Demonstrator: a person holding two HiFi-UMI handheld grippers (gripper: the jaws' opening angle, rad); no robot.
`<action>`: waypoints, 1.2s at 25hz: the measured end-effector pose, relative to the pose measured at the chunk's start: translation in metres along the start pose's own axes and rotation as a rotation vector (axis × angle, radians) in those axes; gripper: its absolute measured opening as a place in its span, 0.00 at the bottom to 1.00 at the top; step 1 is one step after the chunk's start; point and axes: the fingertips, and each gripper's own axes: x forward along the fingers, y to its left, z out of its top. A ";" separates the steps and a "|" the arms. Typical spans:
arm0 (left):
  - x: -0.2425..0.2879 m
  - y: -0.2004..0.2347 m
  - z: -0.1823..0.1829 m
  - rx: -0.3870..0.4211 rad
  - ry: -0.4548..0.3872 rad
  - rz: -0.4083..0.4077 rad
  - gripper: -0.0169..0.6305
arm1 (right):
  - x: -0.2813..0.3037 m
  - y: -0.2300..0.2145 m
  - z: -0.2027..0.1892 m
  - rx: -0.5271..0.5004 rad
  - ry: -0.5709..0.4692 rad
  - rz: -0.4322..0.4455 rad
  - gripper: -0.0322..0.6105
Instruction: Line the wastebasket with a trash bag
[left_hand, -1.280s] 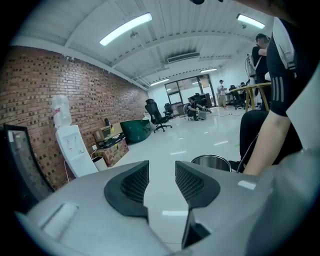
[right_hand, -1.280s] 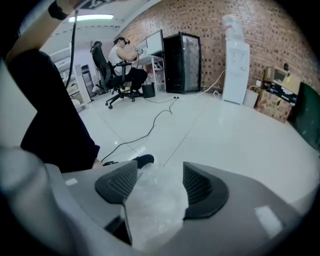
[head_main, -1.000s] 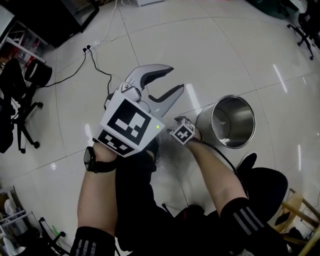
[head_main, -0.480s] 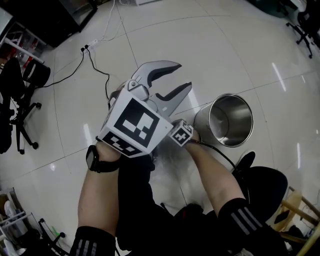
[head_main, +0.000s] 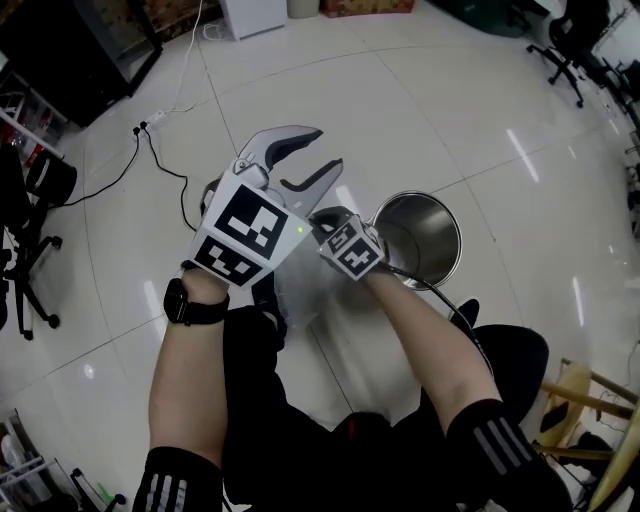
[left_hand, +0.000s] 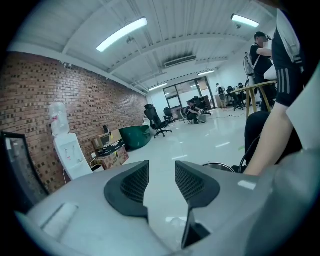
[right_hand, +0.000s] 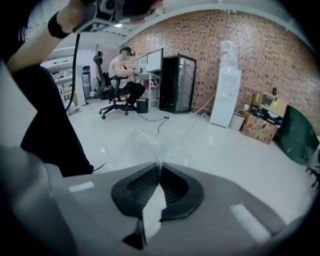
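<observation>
A shiny steel wastebasket (head_main: 428, 238) stands on the white floor right of my hands, its empty mouth facing up; its rim (left_hand: 220, 166) also shows in the left gripper view. My right gripper (head_main: 324, 216) is shut on a thin clear trash bag (head_main: 300, 292), which hangs below both grippers in front of my legs. In the right gripper view the right gripper (right_hand: 159, 172) pinches the film, and the bag (right_hand: 145, 142) billows beyond the tips. My left gripper (head_main: 326, 150) is open and holds nothing, just up-left of the right one. The left gripper (left_hand: 161, 182) shows only floor between its pads.
A cable and power strip (head_main: 150, 135) lie on the floor at the upper left. An office chair (head_main: 35, 190) stands at the left edge, a wooden stool (head_main: 600, 420) at the lower right. A water dispenser (right_hand: 227, 82), a black cabinet (right_hand: 177, 82) and a seated person (right_hand: 122, 72) line the brick wall.
My right gripper has risen toward the left gripper, drawing the clear bag up with it. The left gripper has shifted slightly. The wastebasket stays where it was.
</observation>
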 end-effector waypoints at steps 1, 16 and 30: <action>0.001 0.002 -0.001 -0.004 0.003 0.005 0.27 | -0.013 -0.010 0.009 -0.001 -0.024 -0.019 0.06; 0.052 -0.027 -0.014 0.041 0.119 -0.055 0.29 | -0.209 -0.100 0.005 -0.069 -0.050 -0.216 0.06; 0.155 -0.152 -0.056 0.223 0.394 -0.375 0.40 | -0.241 -0.130 -0.174 0.080 0.298 -0.167 0.06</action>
